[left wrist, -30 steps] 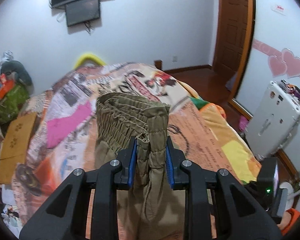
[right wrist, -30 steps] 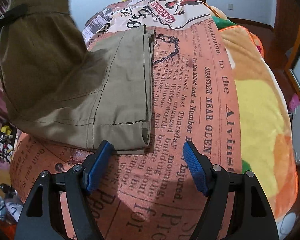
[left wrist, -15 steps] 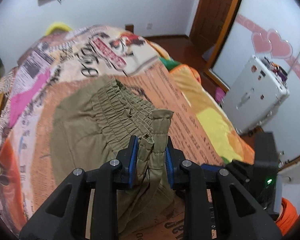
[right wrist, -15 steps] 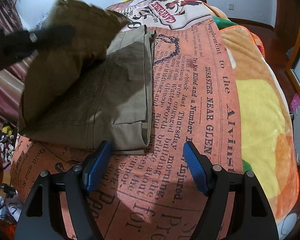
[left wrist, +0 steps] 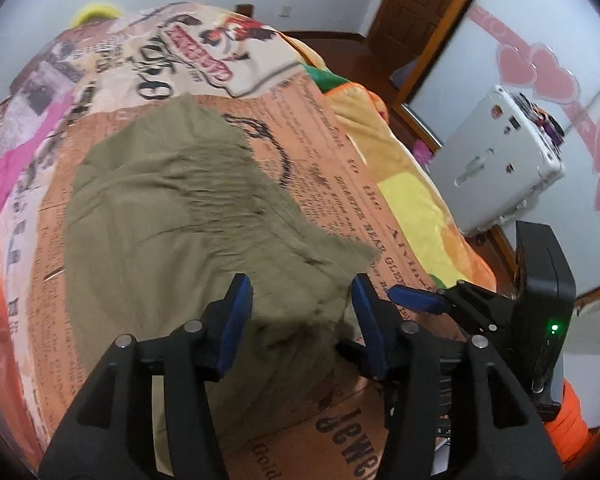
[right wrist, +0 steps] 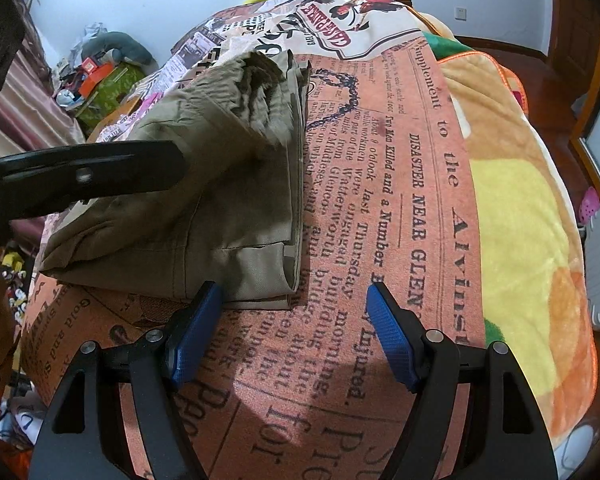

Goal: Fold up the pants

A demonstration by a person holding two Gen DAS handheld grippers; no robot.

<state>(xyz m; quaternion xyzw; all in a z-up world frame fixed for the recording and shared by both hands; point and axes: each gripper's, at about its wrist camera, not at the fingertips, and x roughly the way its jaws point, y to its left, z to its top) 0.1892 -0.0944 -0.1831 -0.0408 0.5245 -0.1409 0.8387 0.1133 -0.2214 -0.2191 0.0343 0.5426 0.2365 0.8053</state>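
Now the olive-khaki cotton pants with a gathered elastic waistband [left wrist: 188, 216] lie folded on the bed, on a fleece blanket printed like an orange newspaper page [right wrist: 380, 208]. In the right wrist view the ruffled waistband end sits doubled back on top of the leg layers, and the hemmed folded edge faces the camera.

The left gripper [left wrist: 302, 320], black with blue pads, has just been opening its jaws: they stand apart, with the near edge of the pants between them but neither pad pressing on the cloth. One of its black fingers crosses the left side of the right wrist view over the pants.

The right gripper [right wrist: 288, 336], of the same make, has its jaws spread wide over bare blanket, pinching nothing; its left pad is just beside the near corner of the folded hem, and whether it touches the cloth I cannot tell.

Beside the bed, on the right of the left wrist view, a silver hard-shell suitcase [left wrist: 496, 160] stands against a pale wall with pink heart stickers [left wrist: 540, 68]. A brown wooden door [left wrist: 424, 0] is behind it.
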